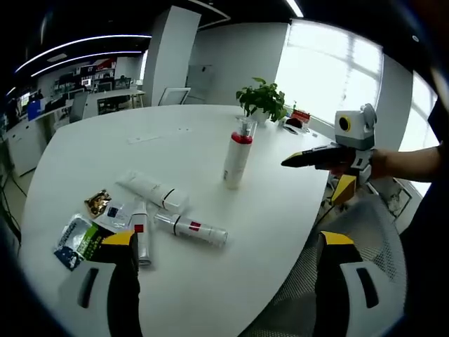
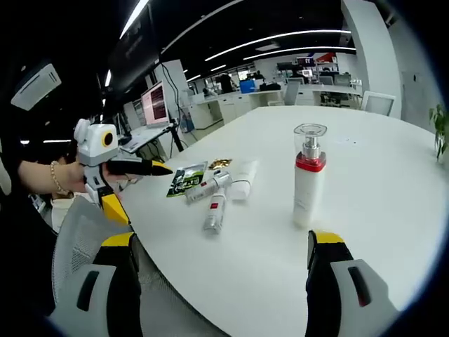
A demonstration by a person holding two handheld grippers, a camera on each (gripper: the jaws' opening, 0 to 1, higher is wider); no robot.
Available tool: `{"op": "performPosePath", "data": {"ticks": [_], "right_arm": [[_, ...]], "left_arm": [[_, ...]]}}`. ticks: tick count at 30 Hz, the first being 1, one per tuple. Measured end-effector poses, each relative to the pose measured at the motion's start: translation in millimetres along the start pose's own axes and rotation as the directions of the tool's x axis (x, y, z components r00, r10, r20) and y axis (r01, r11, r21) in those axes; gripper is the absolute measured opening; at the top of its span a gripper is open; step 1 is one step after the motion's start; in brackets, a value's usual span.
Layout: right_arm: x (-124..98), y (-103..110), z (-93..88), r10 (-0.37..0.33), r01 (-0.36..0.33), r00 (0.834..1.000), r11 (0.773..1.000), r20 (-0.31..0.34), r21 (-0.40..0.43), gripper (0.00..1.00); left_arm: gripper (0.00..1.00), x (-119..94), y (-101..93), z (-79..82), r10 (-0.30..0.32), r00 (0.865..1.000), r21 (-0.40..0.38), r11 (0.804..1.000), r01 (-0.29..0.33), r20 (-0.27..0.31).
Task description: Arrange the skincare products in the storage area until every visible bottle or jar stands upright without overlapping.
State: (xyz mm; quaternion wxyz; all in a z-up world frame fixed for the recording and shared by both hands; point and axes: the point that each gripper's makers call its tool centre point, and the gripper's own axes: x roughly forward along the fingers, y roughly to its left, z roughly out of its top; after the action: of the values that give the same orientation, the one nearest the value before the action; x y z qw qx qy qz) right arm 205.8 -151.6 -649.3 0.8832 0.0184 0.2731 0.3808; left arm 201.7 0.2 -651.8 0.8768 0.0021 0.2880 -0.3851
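I am holding both claws released, left gripper and right gripper. One bottle is standing upright; three tubes are lying flat on the table beside sachets.

Daylight from the windows blows out the upper right of the left gripper view. Ceiling light strips streak overhead. Fisheye bending curves both frames' edges.

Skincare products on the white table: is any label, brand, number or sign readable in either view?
None can be read.
Upright white pump bottle with red collar: no print visible.
Lying white tubes with red bands: marks too small and blurred.
Green and white sachet: print blurred.
Distant monitor: content unreadable.
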Motion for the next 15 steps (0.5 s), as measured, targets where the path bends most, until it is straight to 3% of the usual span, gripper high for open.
{"op": "performPosePath", "data": {"ticks": [5, 15], "right_arm": [[-4, 11, 1.2, -0.006, 0.006, 1.0, 1.0, 0.015, 0.014, 1.0], [-9, 20, -7.2, -0.022, 0.02, 0.999, 0.998, 0.03, 0.062, 1.0]], "left_arm": [[0.99, -21, -1.7, -4.0, 0.012, 1.0, -0.011, 1.0, -0.012, 0.005], [0.98, -49, 18.7, -17.7, 0.089, 0.996, -0.069, 0.994, -0.087, 0.028]]}}
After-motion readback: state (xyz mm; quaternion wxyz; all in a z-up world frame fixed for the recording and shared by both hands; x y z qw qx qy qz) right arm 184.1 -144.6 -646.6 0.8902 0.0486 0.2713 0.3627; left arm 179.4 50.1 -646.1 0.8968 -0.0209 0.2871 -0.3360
